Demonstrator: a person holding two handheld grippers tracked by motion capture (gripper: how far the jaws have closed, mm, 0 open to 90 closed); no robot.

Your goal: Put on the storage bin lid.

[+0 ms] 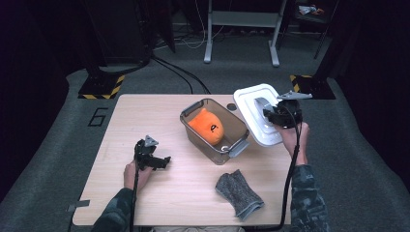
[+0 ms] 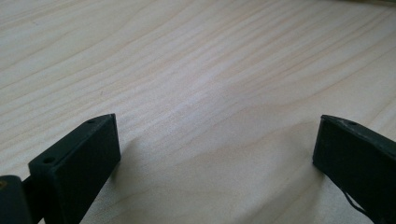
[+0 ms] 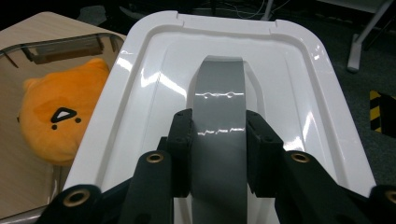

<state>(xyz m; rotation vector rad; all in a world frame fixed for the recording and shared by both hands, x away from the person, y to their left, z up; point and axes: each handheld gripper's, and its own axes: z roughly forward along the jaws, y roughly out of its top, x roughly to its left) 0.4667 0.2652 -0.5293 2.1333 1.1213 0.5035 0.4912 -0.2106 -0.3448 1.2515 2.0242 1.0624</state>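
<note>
Your right gripper (image 3: pixel 218 140) clamps its jaws on the grey handle (image 3: pixel 218 107) of the white plastic lid (image 1: pixel 255 112), held tilted beside the clear storage box (image 1: pixel 215 130). Your left gripper (image 2: pixel 217 154) rests low over the wooden worktop (image 1: pixel 145 116), jaws wide apart.

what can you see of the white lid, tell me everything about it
The white lid is glossy plastic, rectangular with rounded corners, a raised rim and a sunken centre crossed by a grey handle. The right gripper holds it by that handle, its fingers shut on either side. It is tilted, lifted beside the right end of the clear bin, over the table's far right edge.
</note>
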